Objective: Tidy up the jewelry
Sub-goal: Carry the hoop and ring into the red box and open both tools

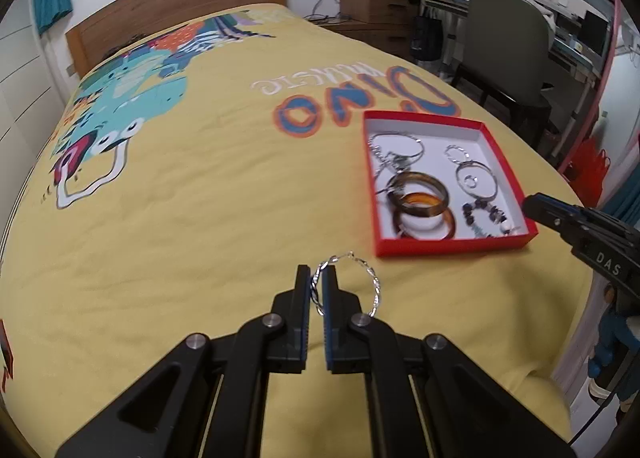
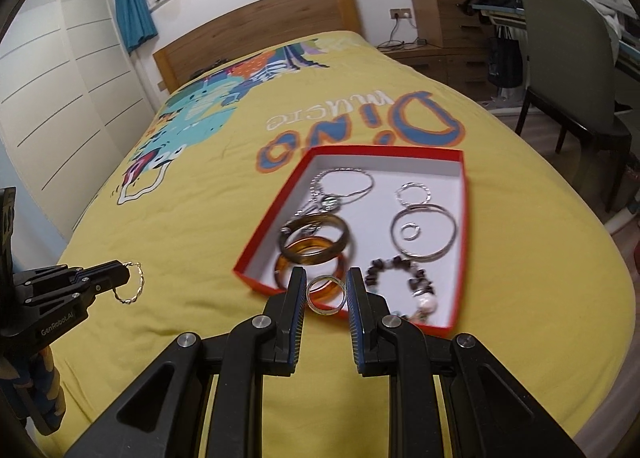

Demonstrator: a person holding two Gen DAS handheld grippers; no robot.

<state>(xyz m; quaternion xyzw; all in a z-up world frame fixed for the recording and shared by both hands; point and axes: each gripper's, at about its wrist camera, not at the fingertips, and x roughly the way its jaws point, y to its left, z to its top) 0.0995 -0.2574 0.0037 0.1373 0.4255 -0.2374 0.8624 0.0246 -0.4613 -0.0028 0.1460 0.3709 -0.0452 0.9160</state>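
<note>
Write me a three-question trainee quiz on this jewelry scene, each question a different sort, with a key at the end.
1. True or false: the left gripper is shut on a twisted silver hoop.
2. Multiple choice: the right gripper holds
A. a beaded bracelet
B. a small silver ring
C. nothing
3. Fill in: the red box sits on a ____ bedspread.

Key: 1 true; 2 B; 3 yellow. The beaded bracelet lies in the box, as do the amber bangles.
</note>
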